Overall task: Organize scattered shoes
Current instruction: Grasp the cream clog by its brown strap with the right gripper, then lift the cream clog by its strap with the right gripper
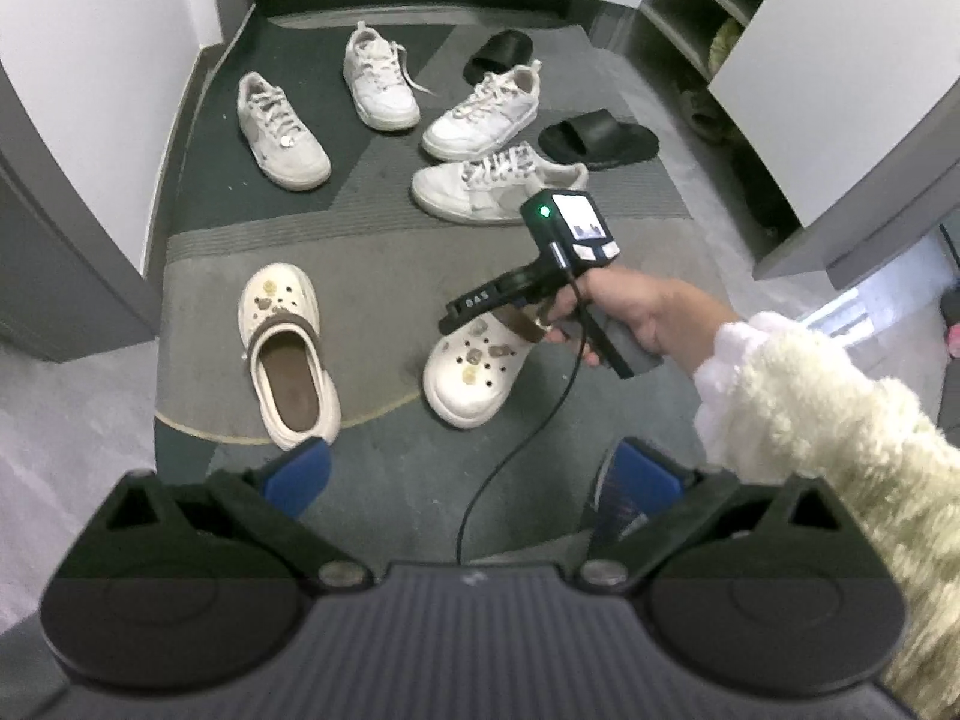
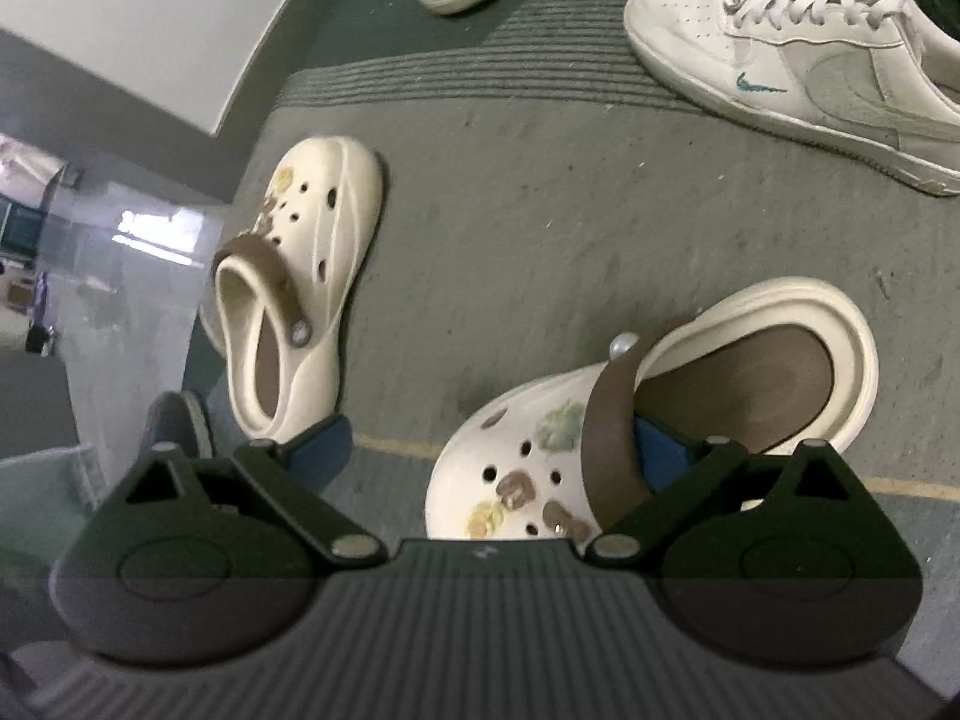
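A cream clog (image 1: 471, 375) with a brown strap lies on the grey mat, toe toward me. A hand holds my right gripper (image 1: 510, 312) down at its strap. In the right wrist view this clog (image 2: 510, 468) sits between the wide-open fingers of the right gripper (image 2: 489, 453): the right pad (image 2: 660, 459) is inside the shoe's opening behind the strap, and the left pad (image 2: 321, 450) is well clear of the shoe. The matching clog (image 1: 288, 354) (image 2: 300, 276) lies to the left. My left gripper (image 1: 468, 480) hovers open above the mat, holding nothing.
Several white sneakers (image 1: 279, 132) (image 1: 492, 186) and two black slides (image 1: 600, 138) are scattered farther back on the mat. An open shoe cabinet (image 1: 690, 18) with shelves stands at the right. White walls close in the left side. A cable (image 1: 480, 492) hangs from the right gripper.
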Demonstrator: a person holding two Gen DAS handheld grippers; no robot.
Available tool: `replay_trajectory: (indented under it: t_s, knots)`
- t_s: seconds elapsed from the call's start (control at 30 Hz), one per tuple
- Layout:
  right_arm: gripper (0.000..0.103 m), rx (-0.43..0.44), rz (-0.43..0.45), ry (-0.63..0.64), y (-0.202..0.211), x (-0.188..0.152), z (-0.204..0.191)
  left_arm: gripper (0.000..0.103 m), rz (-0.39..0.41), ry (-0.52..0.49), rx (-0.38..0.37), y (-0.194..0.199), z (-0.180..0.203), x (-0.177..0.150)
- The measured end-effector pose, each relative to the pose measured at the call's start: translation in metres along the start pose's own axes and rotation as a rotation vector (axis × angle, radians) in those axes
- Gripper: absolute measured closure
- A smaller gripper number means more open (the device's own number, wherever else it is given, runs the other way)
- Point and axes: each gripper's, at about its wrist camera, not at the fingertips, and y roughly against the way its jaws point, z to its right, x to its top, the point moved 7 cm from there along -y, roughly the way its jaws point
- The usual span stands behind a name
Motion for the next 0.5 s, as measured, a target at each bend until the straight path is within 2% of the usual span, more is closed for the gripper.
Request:
replay_trajectory:
  t_s: [0.07, 0.23, 0.37, 0.5]
  knots:
    - [0.003, 0.023, -0.003, 0.033, 0.005, -0.002, -0.001, 0.001, -0.005, -0.007, -0.004, -0.001, 0.003, -0.002]
    - [0.004, -0.02, 0.02, 0.03, 0.019, -0.002, 0.012, 0.001, 0.006, -0.05, 0.003, 0.0, 0.011, -0.007]
    - [0.004, -0.127, -0.073, 0.097, -0.006, -0.015, 0.016, 0.001, 0.007, -0.039, 0.006, -0.001, 0.01, -0.003]
    - [0.012, -0.137, -0.071, 0.039, -0.023, -0.017, 0.018, 0.001, -0.002, -0.007, -0.013, -0.002, 0.008, 0.0]
